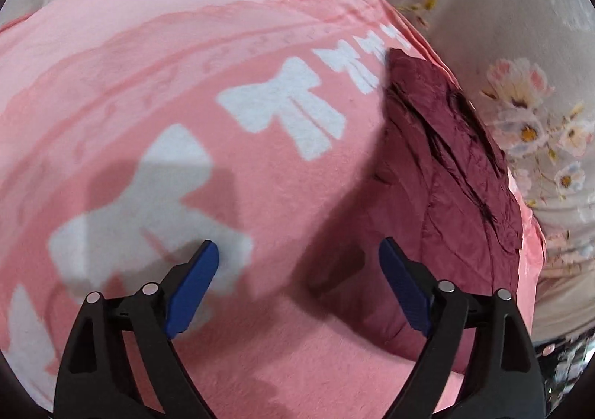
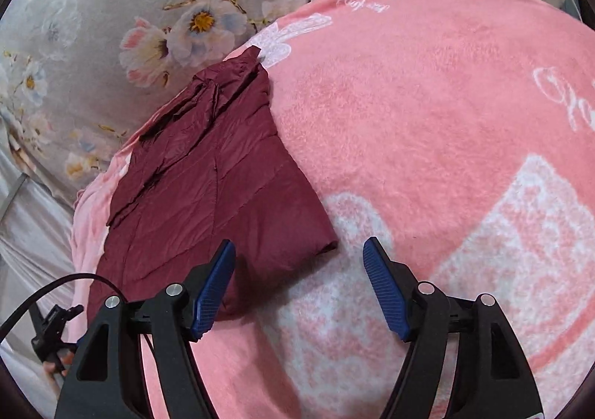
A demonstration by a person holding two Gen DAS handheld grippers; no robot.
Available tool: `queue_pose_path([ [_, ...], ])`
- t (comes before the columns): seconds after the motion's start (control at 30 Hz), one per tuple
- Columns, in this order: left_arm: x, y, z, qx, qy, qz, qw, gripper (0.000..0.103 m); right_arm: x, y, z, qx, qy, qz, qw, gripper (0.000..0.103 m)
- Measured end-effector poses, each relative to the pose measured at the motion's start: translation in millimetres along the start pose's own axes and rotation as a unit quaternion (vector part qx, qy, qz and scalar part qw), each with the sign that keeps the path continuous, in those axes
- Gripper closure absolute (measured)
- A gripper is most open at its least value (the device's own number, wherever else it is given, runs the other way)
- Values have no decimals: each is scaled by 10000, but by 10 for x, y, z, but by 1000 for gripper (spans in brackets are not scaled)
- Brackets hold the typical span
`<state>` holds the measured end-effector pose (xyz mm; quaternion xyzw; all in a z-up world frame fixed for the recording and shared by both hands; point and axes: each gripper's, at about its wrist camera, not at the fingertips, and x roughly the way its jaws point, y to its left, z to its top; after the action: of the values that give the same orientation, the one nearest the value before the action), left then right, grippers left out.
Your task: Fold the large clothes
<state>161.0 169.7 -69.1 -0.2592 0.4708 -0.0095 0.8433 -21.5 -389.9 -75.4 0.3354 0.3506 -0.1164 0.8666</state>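
A dark red quilted garment (image 1: pixel 442 173) lies folded flat on a pink blanket (image 1: pixel 156 76) printed with white bows. My left gripper (image 1: pixel 299 251) hovers open over the blanket just left of the garment's near end, with nothing between its blue pads. In the right wrist view the same garment (image 2: pixel 208 177) lies to the left, on the pink blanket (image 2: pixel 427 114). My right gripper (image 2: pixel 299 251) stands open above the garment's near right corner, its left pad over the red fabric, its right pad over the blanket. Neither gripper holds anything.
A grey floral sheet (image 2: pixel 111 28) covers the bed beyond the pink blanket, also seen as the floral sheet (image 1: pixel 520 47) at the right. A hand on a black handle with a cable (image 2: pixel 52 341) shows at the lower left of the right wrist view.
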Motion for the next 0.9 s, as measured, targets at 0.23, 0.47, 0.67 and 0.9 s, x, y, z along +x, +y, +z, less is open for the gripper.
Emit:
queue_pose_path([
  [0.23,96,-183,-45,172,354,-299,9988,74,10,209,22,-62,73,180,9998,94],
  [0.47,-401,-398,-170,365,165,-732,9965,100,-685,611,-19,-994,-500,206,9936,101],
  [0.67,-1434,-437,-507,883,-161,-1152,9893,100,-1879,737,-415,-2094,-1105,385,9708,101],
  [0.9,-2896,-263,-1181,1344,-749,-1820,9712,100,-3218,548,-830,-2309,-1844,729,9526,101],
])
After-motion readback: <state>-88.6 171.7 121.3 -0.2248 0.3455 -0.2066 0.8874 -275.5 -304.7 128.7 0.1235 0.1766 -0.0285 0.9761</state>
